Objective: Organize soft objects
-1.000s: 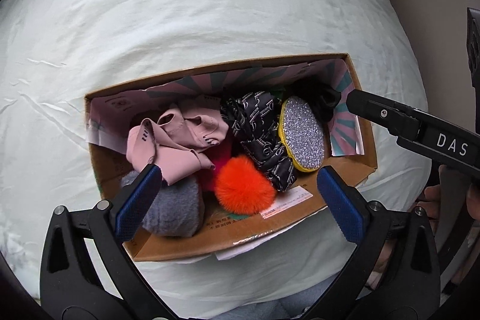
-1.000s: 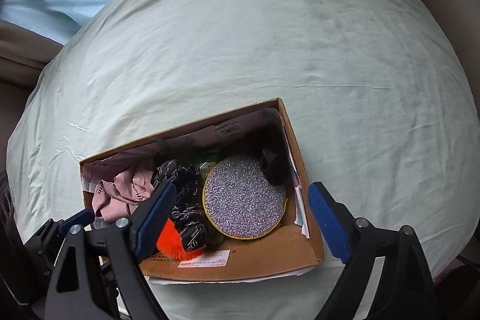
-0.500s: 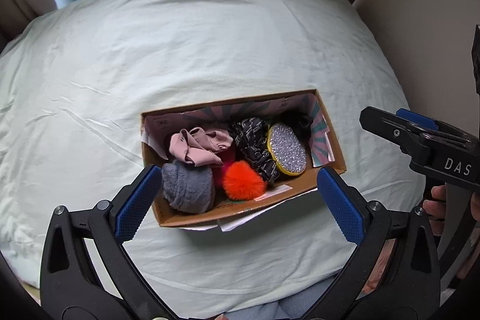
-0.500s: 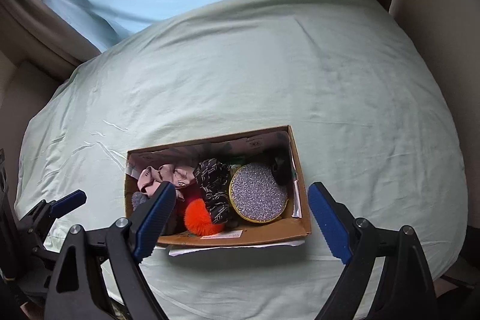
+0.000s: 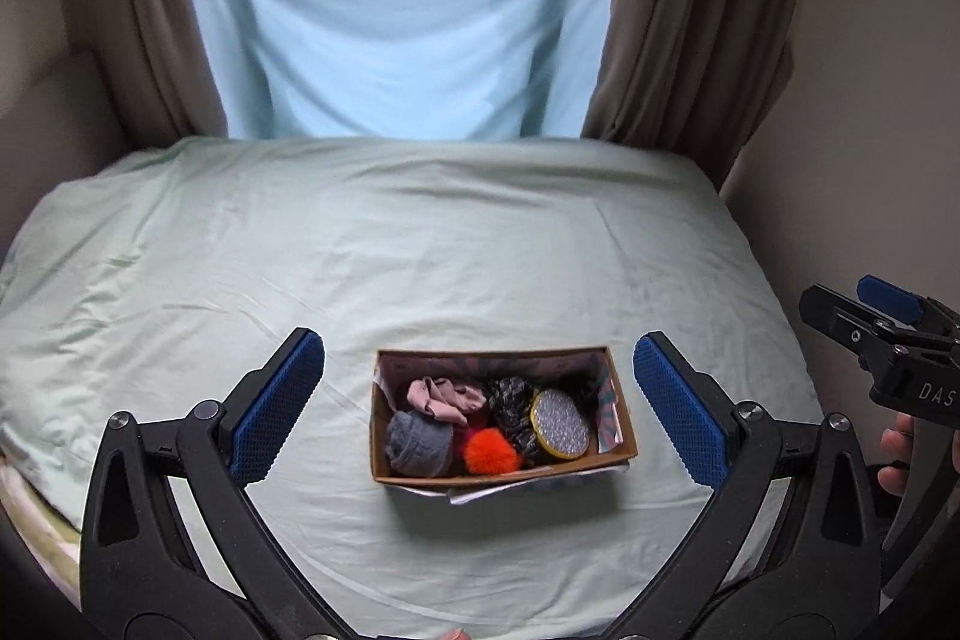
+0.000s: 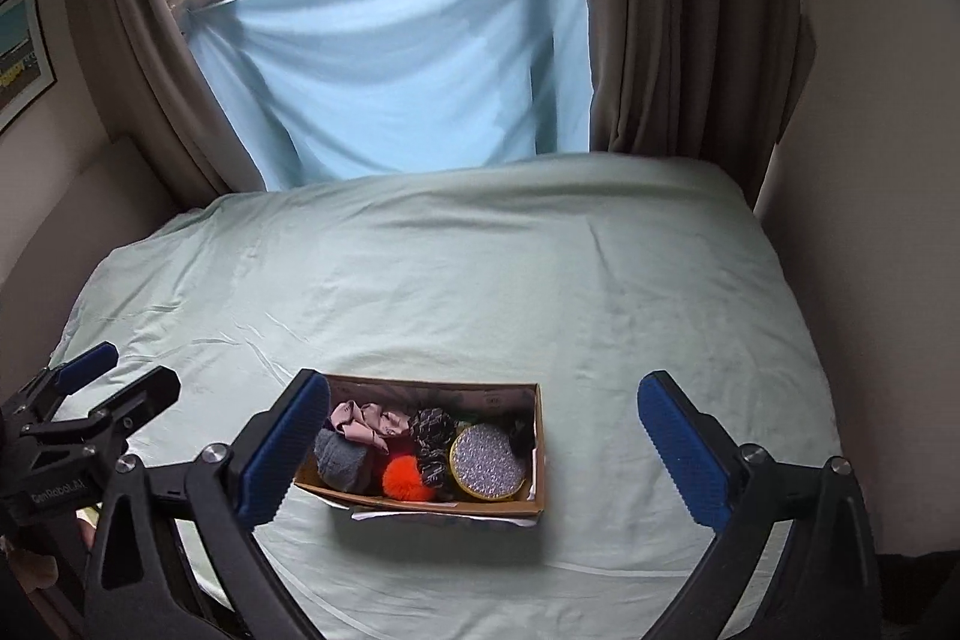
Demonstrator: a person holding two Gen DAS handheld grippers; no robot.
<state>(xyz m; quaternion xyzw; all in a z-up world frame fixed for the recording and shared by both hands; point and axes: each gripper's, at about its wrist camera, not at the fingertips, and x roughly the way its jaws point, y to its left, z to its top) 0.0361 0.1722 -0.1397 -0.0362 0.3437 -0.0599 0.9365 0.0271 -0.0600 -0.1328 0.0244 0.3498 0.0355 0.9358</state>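
A cardboard box (image 5: 618, 451) sits on the pale green bed near its front edge; it also shows in the right wrist view (image 6: 540, 484). It holds a pink cloth (image 5: 444, 396), a grey sock roll (image 5: 417, 445), an orange pompom (image 5: 490, 451), a black patterned cloth (image 5: 510, 397) and a glittery silver disc with a yellow rim (image 5: 561, 431). My left gripper (image 5: 479, 409) is open and empty, high above and behind the box. My right gripper (image 6: 480, 451) is open and empty, likewise pulled back. Each gripper shows at the edge of the other's view.
The bed (image 5: 420, 268) stretches back to a light blue sheet (image 5: 396, 28) hung over a window between brown curtains (image 5: 672, 10). A wall runs along the bed's right side (image 5: 870, 100). A framed picture (image 6: 21, 52) hangs on the left wall.
Both grippers have pulled back and up from the box, which now looks much smaller. The window and curtains have come into view. The box's contents have not moved.
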